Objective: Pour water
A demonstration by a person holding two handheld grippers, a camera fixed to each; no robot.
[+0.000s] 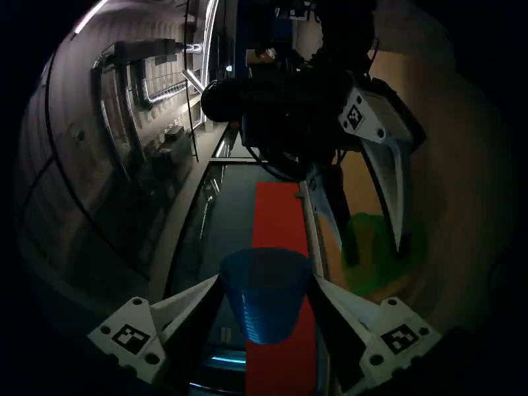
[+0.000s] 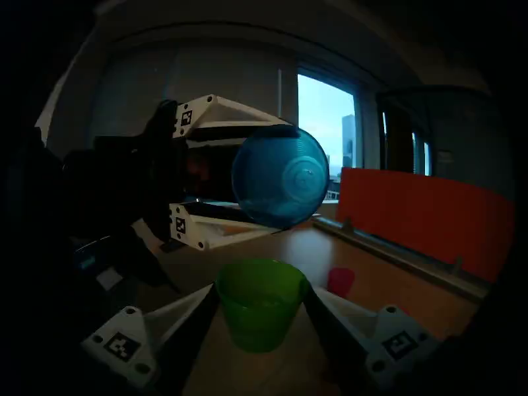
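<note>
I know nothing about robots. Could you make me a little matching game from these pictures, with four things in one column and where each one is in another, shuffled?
Things:
1. blue ribbed plastic cup
2. green plastic cup
3. small pink cup
4. red upright panel

Places:
A. standing on the wooden table
B. gripped in the right tongs
C. along the table's far edge
D. gripped in the left tongs

Pairs: 1-D, 2-B, 3-A, 4-C.
</note>
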